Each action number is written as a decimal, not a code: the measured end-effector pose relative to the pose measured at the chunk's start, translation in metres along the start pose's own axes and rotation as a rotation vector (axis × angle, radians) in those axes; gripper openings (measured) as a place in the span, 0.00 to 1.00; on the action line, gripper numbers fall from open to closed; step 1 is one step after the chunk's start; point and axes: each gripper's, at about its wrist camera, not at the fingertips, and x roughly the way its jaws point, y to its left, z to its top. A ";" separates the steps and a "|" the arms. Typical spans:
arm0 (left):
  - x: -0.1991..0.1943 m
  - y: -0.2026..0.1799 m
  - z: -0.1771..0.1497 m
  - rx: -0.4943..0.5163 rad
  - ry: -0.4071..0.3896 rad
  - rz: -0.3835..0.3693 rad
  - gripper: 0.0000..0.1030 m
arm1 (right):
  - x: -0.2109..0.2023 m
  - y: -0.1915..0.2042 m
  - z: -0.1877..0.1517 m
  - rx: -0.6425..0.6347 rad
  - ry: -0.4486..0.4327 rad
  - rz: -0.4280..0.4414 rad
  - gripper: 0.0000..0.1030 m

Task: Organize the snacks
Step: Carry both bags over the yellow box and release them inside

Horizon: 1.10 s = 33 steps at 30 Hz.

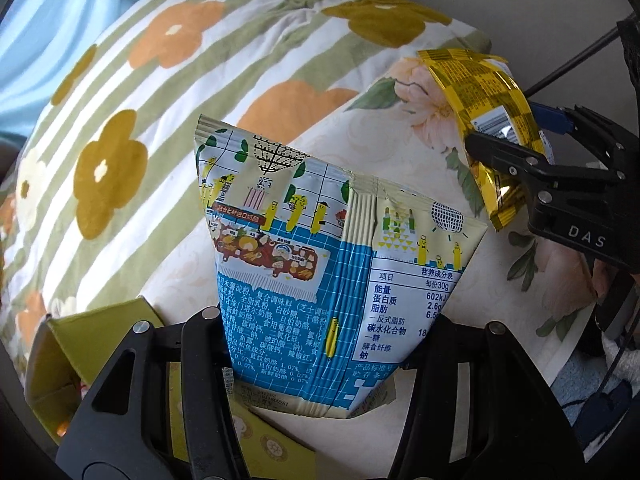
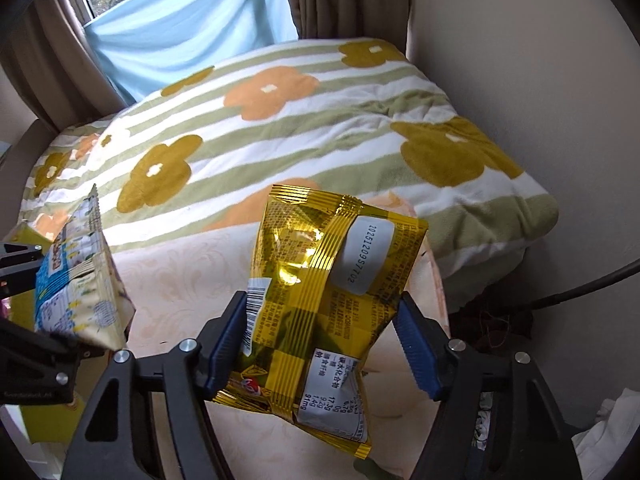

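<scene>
My left gripper (image 1: 316, 344) is shut on a blue and cream snack bag (image 1: 320, 280) and holds it upright above a cream floral tablecloth (image 1: 400, 152). The bag also shows at the left of the right wrist view (image 2: 80, 280). My right gripper (image 2: 320, 340) is shut on a gold checkered snack bag (image 2: 320, 288) and holds it above the same cloth. In the left wrist view that gold bag (image 1: 488, 104) hangs at the upper right, pinched by the right gripper (image 1: 516, 152).
An open yellow-green box (image 1: 52, 360) sits at the lower left beside the left gripper. A striped blanket with flowers (image 2: 300, 128) lies behind the table. A wall (image 2: 540, 80), curtains and a black cable (image 2: 592, 288) are on the right.
</scene>
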 end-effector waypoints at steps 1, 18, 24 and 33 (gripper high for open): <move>-0.010 -0.001 -0.002 -0.019 -0.018 0.006 0.47 | -0.008 0.001 0.001 -0.006 -0.005 0.008 0.65; -0.162 0.074 -0.129 -0.477 -0.310 0.126 0.47 | -0.125 0.110 0.011 -0.311 -0.161 0.252 0.65; -0.169 0.132 -0.196 -0.590 -0.323 0.141 0.47 | -0.125 0.179 -0.002 -0.373 -0.161 0.320 0.65; -0.163 0.228 -0.267 -0.647 -0.292 0.158 0.47 | -0.110 0.292 -0.020 -0.388 -0.126 0.385 0.65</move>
